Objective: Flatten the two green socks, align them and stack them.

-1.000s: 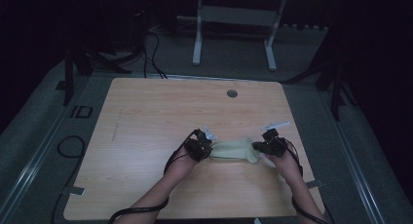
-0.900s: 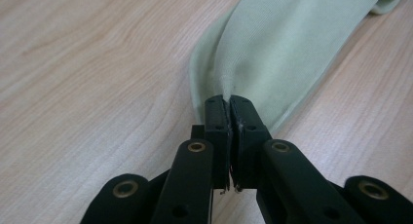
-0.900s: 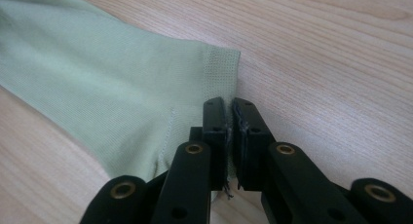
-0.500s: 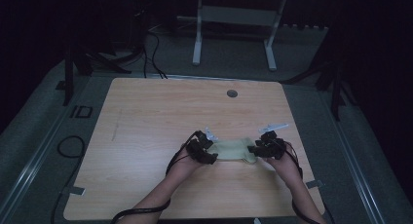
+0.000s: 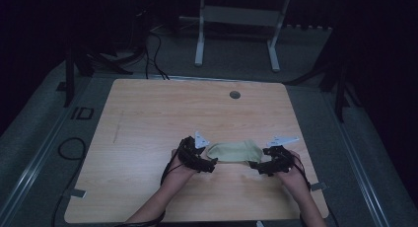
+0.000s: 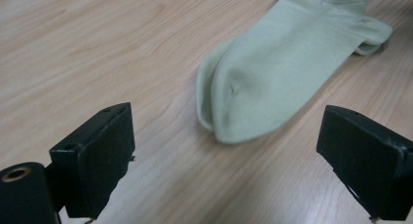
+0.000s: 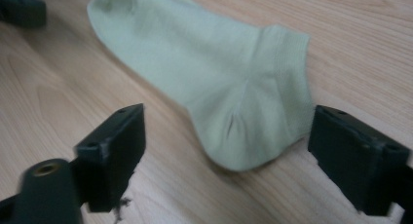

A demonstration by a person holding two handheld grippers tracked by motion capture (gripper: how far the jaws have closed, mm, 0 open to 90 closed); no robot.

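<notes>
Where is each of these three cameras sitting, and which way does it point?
High view: above the person's side, looking forward and down at the wooden table; forearms, left claw, right claw.
Left gripper view: on the left claw, facing the sock's toe; jaws wide apart.
Right gripper view: on the right claw, facing the heel.
All share the pale green sock.

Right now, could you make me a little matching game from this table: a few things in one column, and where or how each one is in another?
Things:
1. pale green ankle sock
2. left gripper
3. right gripper
4. small round grey hole in the wooden table

States:
A. open, at the sock's toe end
B. near the table's far edge
C. lying flat between both grippers
D. open, at the sock's heel end

Pairs: 1-C, 2-A, 3-D, 4-B
</notes>
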